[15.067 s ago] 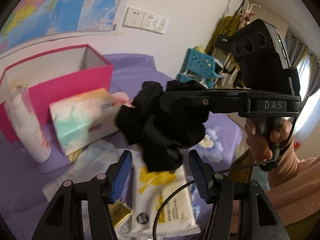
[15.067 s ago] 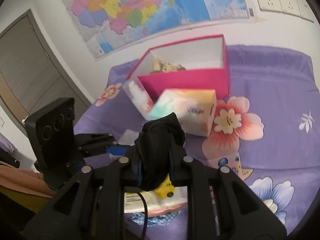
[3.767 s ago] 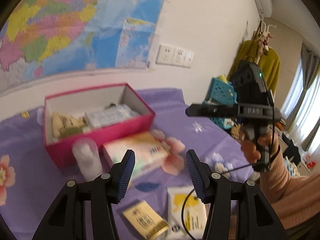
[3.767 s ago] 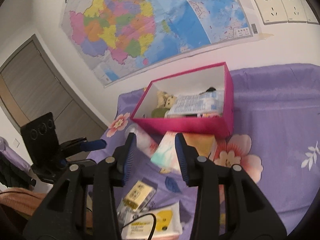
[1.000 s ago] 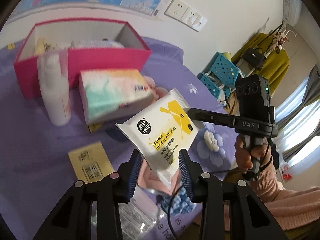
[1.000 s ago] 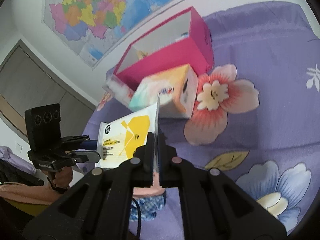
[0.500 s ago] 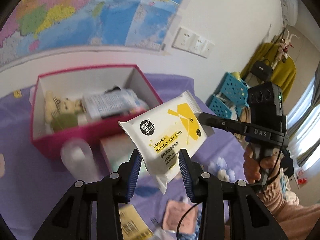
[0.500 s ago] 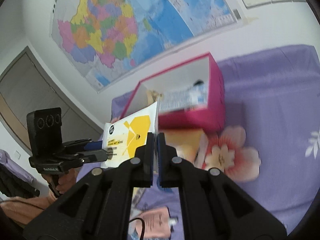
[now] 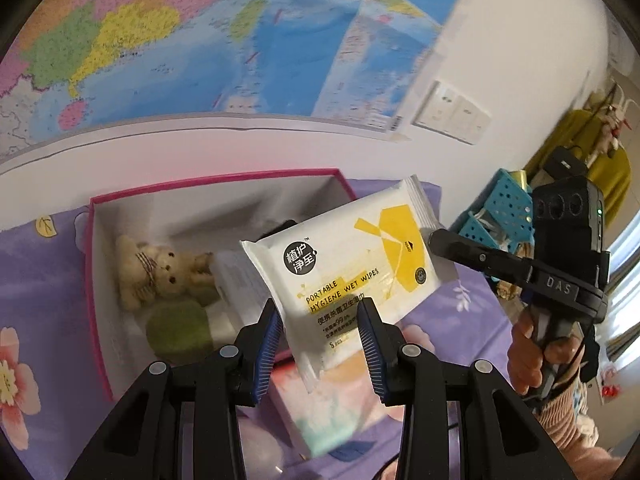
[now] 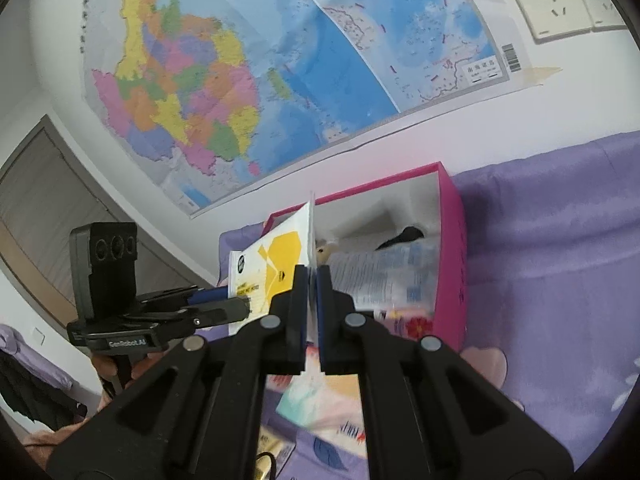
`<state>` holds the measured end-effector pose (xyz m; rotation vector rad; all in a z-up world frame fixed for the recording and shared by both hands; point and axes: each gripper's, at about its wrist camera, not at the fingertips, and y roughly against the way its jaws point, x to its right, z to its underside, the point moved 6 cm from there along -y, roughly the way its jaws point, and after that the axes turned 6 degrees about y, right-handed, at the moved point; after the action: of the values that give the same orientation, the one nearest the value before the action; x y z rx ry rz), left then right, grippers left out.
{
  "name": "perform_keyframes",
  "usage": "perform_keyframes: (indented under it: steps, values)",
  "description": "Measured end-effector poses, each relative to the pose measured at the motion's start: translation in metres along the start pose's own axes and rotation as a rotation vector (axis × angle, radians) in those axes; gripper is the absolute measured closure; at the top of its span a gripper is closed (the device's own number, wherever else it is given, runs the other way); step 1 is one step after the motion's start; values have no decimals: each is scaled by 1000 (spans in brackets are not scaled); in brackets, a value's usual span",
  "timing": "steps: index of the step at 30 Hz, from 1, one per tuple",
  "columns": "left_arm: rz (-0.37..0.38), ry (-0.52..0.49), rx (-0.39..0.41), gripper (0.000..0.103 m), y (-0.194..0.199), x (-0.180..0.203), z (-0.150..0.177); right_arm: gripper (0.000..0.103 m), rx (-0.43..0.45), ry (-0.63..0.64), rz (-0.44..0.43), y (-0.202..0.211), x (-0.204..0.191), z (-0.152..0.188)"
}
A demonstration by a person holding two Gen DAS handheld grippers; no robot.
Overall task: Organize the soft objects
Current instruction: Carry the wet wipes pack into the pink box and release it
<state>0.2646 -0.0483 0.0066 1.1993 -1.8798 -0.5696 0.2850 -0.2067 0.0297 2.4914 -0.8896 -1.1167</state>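
A white and yellow pack of wet wipes [image 9: 352, 268] hangs in the air above the open pink box [image 9: 96, 264]. My right gripper [image 10: 314, 276] is shut on the pack's sealed edge; the pack [image 10: 272, 268] shows edge-on there. My left gripper [image 9: 320, 316] is open, its blue pads either side of the pack's lower corner, not pressing it. The box [image 10: 452, 240] holds a plush bear [image 9: 148, 268], a green soft item [image 9: 180, 328], a clear pack [image 10: 384, 276] and something black [image 10: 404, 236].
A pastel tissue pack [image 9: 332, 408] lies on the purple floral cloth [image 10: 560, 248] in front of the box. A wall with a map [image 10: 280, 60] and sockets [image 9: 452, 112] stands behind. A blue basket [image 9: 500, 208] is at the right.
Both grippers have carried the wipes pack up and toward the box; the box now sits right behind and below the pack. The right gripper stays shut on the pack.
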Motion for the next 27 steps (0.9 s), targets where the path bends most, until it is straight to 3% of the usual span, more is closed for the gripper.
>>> perform_keyframes:
  steps: [13,18,21,27]
  values:
    - [-71,50,-81,65,-52,-35,-45,94,-42,-109,58,-58,44,-27]
    - [-139,71,-90,63,-69,-54,-59,78,-16,-154,128,-65,61,-34]
    - [-138,102,-76,63,-66,-64,-62,76,-8,-140,136,-62,60,-32]
    - [-102,72,-15,62,-41,-61,-54,76,-26,-78,145,-54,49,-21]
